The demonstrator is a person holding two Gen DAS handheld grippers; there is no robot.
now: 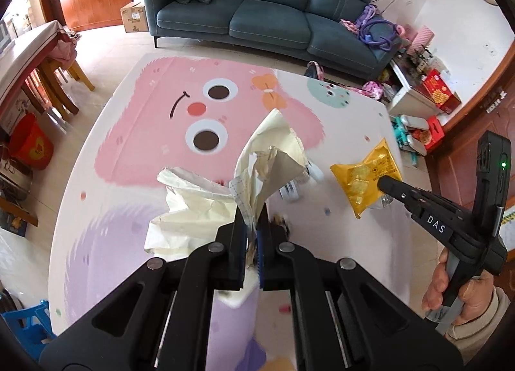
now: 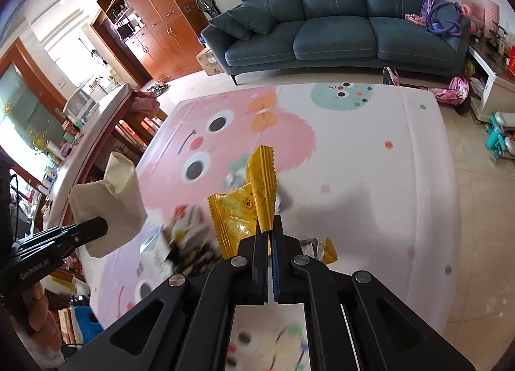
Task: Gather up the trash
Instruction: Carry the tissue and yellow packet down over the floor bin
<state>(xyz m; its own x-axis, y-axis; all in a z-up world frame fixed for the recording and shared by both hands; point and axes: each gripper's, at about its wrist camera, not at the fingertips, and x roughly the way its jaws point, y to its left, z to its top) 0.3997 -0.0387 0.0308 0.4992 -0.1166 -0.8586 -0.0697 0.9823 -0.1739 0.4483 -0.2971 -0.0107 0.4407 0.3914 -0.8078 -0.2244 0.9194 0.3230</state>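
Because the left gripper (image 1: 250,210) pinches only a thin lower fold of the paper bag (image 1: 257,171), its fingers pressed together on the crumpled sheet, the bag's open mouth sags and flops to both sides, held up off the cartoon-printed tablecloth (image 1: 145,132). The right gripper (image 2: 269,226) is likewise clamped, its fingers closed on one serrated edge of the yellow snack wrapper (image 2: 260,190), which stands up above the cloth. The grip on slick foil looks shallow; I judge a quick swing could let the wrapper slide free. The bigger risk is the bag: with its mouth collapsed, the wrapper may catch the rim and fall outside. A blurred dark wrapper (image 2: 190,235) lies on the cloth just beside the yellow one, and could be swept off the table.
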